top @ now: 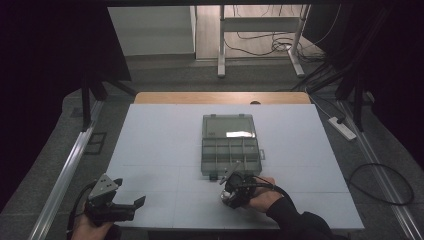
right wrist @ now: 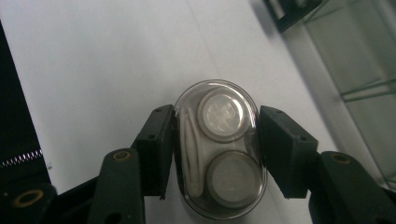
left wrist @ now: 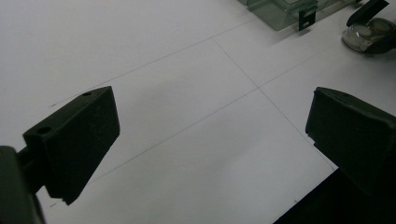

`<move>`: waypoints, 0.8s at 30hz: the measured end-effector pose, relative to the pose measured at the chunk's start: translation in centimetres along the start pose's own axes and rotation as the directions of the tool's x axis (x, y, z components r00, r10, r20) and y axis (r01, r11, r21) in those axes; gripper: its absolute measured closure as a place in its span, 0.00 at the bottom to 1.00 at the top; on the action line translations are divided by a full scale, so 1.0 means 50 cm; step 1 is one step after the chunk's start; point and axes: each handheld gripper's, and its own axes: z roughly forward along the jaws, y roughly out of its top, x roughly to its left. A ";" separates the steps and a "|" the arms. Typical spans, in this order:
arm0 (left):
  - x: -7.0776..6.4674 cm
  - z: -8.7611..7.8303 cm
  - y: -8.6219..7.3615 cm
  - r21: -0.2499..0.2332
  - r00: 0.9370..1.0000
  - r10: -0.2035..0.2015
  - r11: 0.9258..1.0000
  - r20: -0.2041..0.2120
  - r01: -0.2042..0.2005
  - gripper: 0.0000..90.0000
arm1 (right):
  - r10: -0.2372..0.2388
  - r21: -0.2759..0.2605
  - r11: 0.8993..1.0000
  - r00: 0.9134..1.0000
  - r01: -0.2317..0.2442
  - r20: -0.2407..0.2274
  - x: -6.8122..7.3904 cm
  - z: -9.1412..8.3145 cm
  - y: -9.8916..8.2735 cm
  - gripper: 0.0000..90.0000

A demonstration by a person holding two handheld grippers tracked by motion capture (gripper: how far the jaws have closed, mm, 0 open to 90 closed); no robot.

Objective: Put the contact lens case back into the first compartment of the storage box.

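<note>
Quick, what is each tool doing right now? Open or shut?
Left tool: open, holding nothing, above the white table.
Right tool: shut on a small clear oval plastic case with two round discs inside.

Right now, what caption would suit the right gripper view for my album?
Right hand-held gripper clamps a clear oval plastic case holding two round silver discs above the white table.

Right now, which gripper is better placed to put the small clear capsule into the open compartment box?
Right. The right gripper already clamps the clear capsule and sits just before the compartment box. The left gripper is open, holding nothing, at the table's near-left corner.
</note>
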 end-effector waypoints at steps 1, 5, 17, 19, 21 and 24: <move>0.000 0.000 0.000 0.000 1.000 0.001 1.000 0.000 -0.001 0.03 | 0.012 -0.009 1.000 1.000 -0.012 -0.003 -0.002 -0.003 0.001 0.53; 0.001 0.000 0.000 0.000 1.000 0.000 1.000 0.001 0.000 0.03 | 0.047 -0.034 0.998 0.999 -0.047 -0.013 -0.008 -0.015 0.003 0.54; 0.000 0.000 0.000 0.002 1.000 0.001 1.000 -0.001 -0.001 0.03 | 0.108 -0.102 0.988 0.993 -0.113 -0.050 -0.012 -0.042 0.015 0.54; 0.000 0.001 0.000 0.002 1.000 0.001 1.000 -0.002 -0.001 0.03 | 0.124 -0.121 0.984 0.991 -0.130 -0.051 -0.015 -0.049 0.017 0.54; 0.000 0.001 0.000 0.002 1.000 0.002 1.000 -0.003 -0.002 0.03 | 0.144 -0.139 0.979 0.988 -0.151 -0.055 -0.020 -0.056 0.018 0.54; 0.000 0.001 0.000 0.003 1.000 0.002 1.000 -0.003 -0.002 0.03 | 0.182 -0.164 0.968 0.982 -0.189 -0.056 -0.029 -0.066 0.019 0.54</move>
